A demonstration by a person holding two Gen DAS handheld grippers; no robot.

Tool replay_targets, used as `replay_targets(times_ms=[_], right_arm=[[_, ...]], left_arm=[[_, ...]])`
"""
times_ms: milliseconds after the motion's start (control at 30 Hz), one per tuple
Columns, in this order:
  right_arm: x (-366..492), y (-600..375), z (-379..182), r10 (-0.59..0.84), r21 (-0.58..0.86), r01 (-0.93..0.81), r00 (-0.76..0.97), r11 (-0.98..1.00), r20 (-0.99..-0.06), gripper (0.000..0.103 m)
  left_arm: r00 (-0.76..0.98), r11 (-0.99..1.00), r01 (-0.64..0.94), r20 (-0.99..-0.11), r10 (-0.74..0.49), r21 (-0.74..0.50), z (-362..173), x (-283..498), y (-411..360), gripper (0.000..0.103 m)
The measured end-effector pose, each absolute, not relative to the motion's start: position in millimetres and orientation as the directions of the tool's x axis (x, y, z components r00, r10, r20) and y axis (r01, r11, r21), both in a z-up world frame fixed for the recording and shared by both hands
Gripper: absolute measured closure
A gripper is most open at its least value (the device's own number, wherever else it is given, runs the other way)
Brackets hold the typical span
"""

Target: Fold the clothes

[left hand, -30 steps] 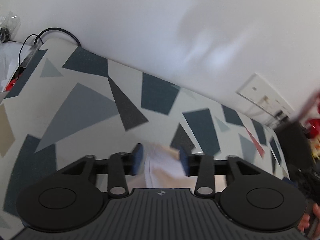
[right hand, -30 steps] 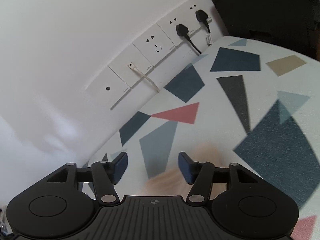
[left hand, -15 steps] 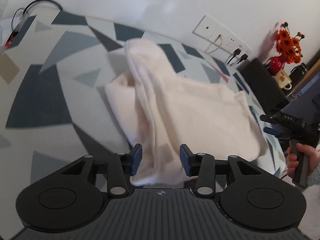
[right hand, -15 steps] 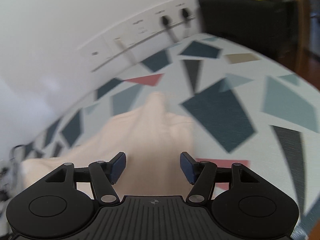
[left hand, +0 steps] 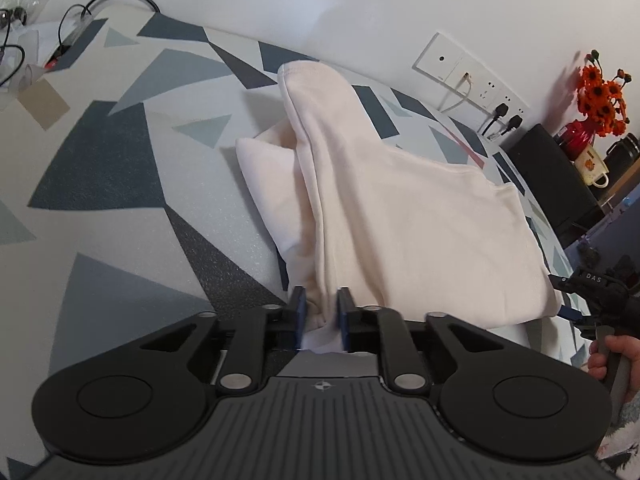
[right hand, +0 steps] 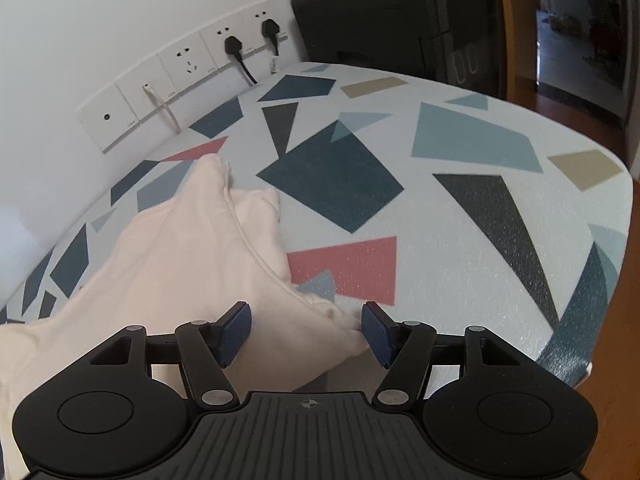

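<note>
A cream garment (left hand: 400, 220) lies rumpled on the table with the geometric-patterned cover (left hand: 120, 200), one long fold running up its left side. My left gripper (left hand: 322, 320) sits at the near end of that fold. Its jaws are closing, and the blue pads pinch the bunched cloth between them. In the right wrist view the same garment (right hand: 192, 248) spreads to the left, its seamed edge running down to a near corner. My right gripper (right hand: 306, 334) stands open over that corner, the cloth lying between its fingers, its tip at the right pad.
Wall sockets with two black plugs (right hand: 240, 46) run along the back wall. A black cabinet (right hand: 400, 20) stands at the far right, with a red vase of orange flowers (left hand: 600, 96) and a mug (left hand: 592, 164). Cables (left hand: 24, 52) lie far left. The table's edge (right hand: 600, 280) curves down on the right.
Both views have pulled back from the wall, bringing the garment into sight. The left jaws have narrowed onto the fold. The right gripper came down over the garment's near corner, jaws still wide.
</note>
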State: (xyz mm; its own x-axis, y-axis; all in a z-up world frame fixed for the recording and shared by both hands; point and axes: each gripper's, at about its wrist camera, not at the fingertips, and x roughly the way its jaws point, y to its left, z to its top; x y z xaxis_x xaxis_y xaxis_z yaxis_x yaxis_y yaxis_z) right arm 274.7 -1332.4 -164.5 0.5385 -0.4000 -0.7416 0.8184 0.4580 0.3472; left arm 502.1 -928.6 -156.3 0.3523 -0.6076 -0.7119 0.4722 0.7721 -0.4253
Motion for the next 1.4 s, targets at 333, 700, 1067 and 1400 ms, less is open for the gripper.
replay_targets(times_ms=[333,700,1067,1400], right_arm=[[282,-1317,-167,-0.385,0.329,0.775,0.575,0.540,-0.722,0.078],[282,-1309,-143,-0.477,0.260,0.820,0.521,0.510,-0.708,0.074],[390,-1334,-130,-0.234,0.262,0.523,0.701,0.811,-0.674,0.078],[467,-1339,-166,-0.313,0.027,0.497,0.587,0.867,-0.746,0.068]], left_arm=[[0.402,0.834,0.302,-0.732,-0.551,-0.462,-161,505,-888,0.097],[0.422,0.868,0.301,-0.761,-0.493,-0.395,-146,505,-887,0.061],[0.326,0.754,0.550,-0.739,-0.590,-0.360,-115,540,-1001,0.063],[0.408,0.835,0.505,-0.792,-0.455,-0.219,-148,599,-1065,0.060]])
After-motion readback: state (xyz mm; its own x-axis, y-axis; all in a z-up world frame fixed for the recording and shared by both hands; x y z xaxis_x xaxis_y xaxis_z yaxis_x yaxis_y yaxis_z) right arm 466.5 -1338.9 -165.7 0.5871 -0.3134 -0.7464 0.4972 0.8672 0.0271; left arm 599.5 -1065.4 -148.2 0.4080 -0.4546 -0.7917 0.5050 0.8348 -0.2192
